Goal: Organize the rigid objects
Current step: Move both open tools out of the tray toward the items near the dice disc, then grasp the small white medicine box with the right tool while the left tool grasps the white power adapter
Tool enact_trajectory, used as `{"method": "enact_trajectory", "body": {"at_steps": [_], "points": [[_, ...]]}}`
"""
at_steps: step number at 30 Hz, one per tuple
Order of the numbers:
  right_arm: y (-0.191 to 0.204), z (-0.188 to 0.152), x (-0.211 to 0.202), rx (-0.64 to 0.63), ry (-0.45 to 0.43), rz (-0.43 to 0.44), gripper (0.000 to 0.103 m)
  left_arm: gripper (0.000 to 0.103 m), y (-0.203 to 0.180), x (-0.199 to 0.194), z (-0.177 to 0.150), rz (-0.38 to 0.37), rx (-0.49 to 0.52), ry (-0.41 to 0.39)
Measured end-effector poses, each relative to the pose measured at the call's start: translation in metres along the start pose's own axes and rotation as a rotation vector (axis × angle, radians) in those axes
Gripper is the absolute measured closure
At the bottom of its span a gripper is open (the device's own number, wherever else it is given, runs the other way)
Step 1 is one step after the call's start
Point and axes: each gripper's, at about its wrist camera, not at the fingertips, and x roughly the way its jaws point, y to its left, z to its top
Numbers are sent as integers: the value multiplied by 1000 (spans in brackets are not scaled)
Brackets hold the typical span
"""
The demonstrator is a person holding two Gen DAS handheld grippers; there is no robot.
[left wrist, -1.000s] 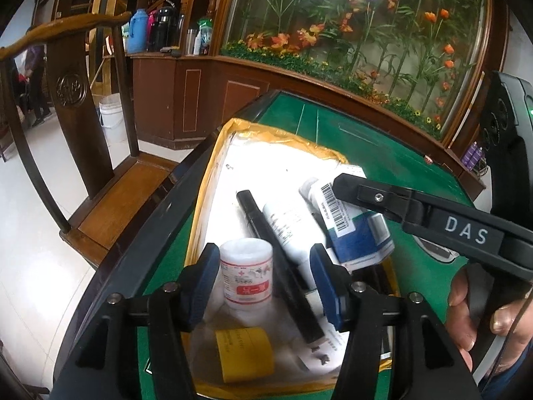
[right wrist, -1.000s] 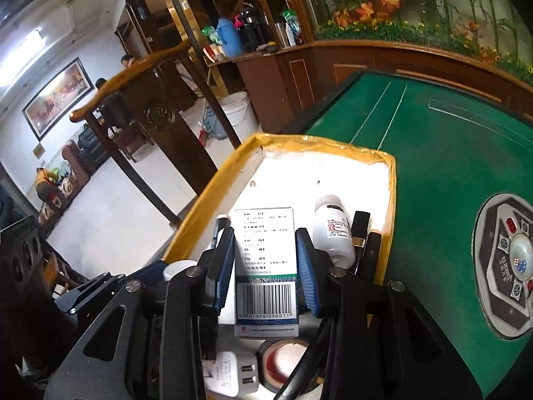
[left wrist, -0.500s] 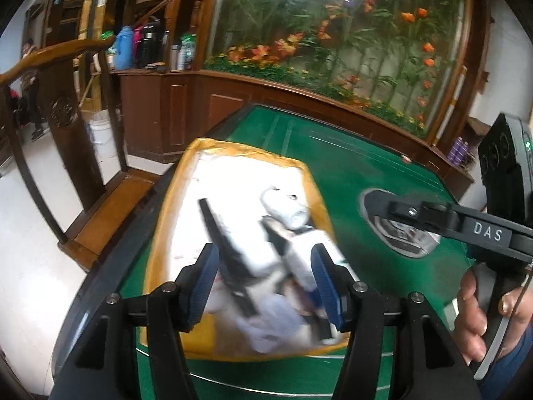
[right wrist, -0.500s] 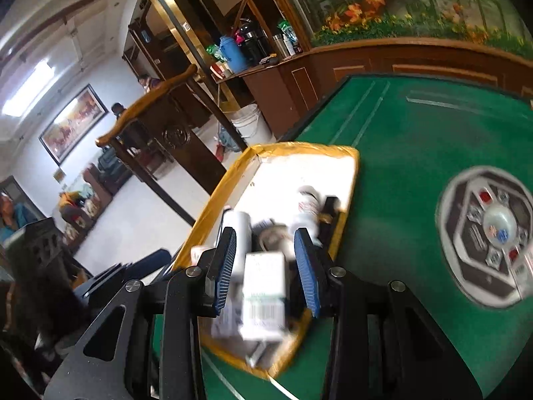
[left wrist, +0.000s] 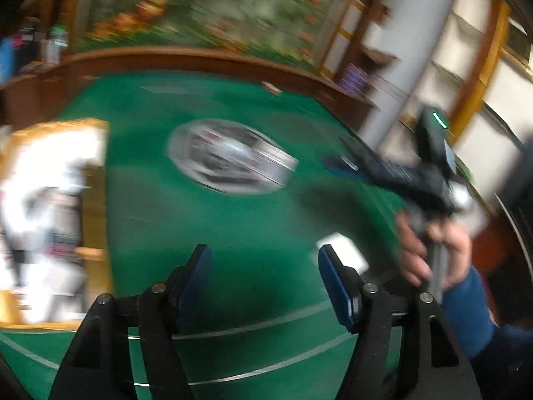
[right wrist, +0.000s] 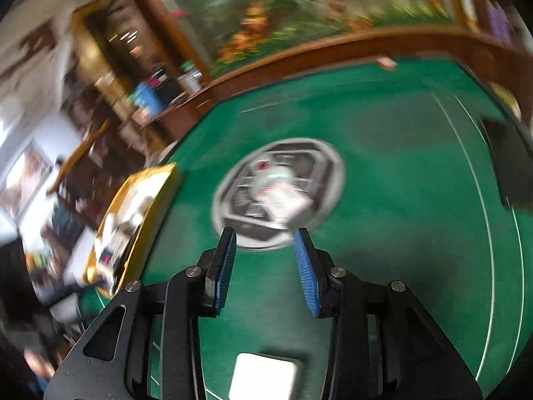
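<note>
Both empty, left hand-held gripper (left wrist: pixel 263 280) just widened, right hand-held gripper (right wrist: pixel 265 266) parted over the desk (right wrist: pixel 399 166); white box (right wrist: pixel 263 376) lies placed; next probably back to the tray (left wrist: pixel 100 180).

Green table (left wrist: pixel 233 240) mostly bare, free passage across centre and lower frame in both views. Round panel (left wrist: pixel 230 156) sits mid-table, looks flat, blurred. Yellow tray (left wrist: pixel 100 200) with clutter blocks the left edge. White box (right wrist: pixel 263 376) lies bottom centre of right view, under the right gripper (right wrist: pixel 265 260). Wood rail (right wrist: pixel 299 56) bounds the far side.
</note>
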Motion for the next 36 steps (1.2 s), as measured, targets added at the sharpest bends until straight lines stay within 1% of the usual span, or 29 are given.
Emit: {"method": "enact_trajectory", "body": {"at_steps": [1,2,4,6,7,9,10,11,12,14,16,17,18,19,20,24,27,28,29,31,32,33,34,35,36], "points": [[-7,3,-1,41,3,3,67,34,-17,15,-1,-21,19,44],[-12,5,-2,67,-1,6,67,34,-29,25,-2,-29,30,70],[-16,6,-5,93,-7,-20,67,34,-53,43,-4,-34,60,102],[-19,6,-9,112,-16,-22,67,34,-77,61,-7,17,138,122],[-19,6,-10,123,-19,-10,67,34,-89,71,-9,72,205,128],[-23,7,-14,146,-26,16,67,34,-102,86,-10,151,261,141],[-23,8,-14,155,-27,18,67,34,-106,94,-10,155,265,157],[-23,8,-13,162,-24,23,67,34,-108,102,-8,135,255,171],[-23,6,-13,161,-19,27,67,33,-109,110,-7,147,257,181],[-24,5,-17,162,-32,15,67,34,-105,118,-7,162,259,196],[-26,4,-22,158,-38,15,67,35,-96,119,-10,150,234,193],[-26,5,-22,147,-37,12,67,38,-90,113,-10,142,226,173],[-26,5,-21,135,-38,1,67,41,-84,109,-10,133,213,179],[-26,5,-20,130,-39,-10,67,47,-77,103,-11,128,205,175],[-27,6,-19,127,-37,-9,67,50,-67,97,-12,139,191,173],[-20,6,-5,77,-5,16,67,50,-23,73,-14,163,100,151],[-6,10,9,-20,6,-3,67,50,14,55,-13,198,27,123],[-1,12,13,-50,7,-10,66,50,17,55,-13,202,16,120],[5,14,20,-91,11,-34,60,50,20,53,-12,205,4,116],[14,19,30,-158,3,-75,40,50,19,54,-11,188,-1,113],[19,22,36,-200,2,-86,39,49,17,55,-10,179,3,112],[26,26,43,-263,1,-129,39,49,13,53,-11,170,13,109],[30,29,49,-299,2,-158,39,49,11,51,-12,162,36,105],[33,31,54,-326,11,-155,39,47,8,50,-9,160,58,102],[34,33,59,-341,22,-134,39,45,8,48,-7,159,80,97]]}}
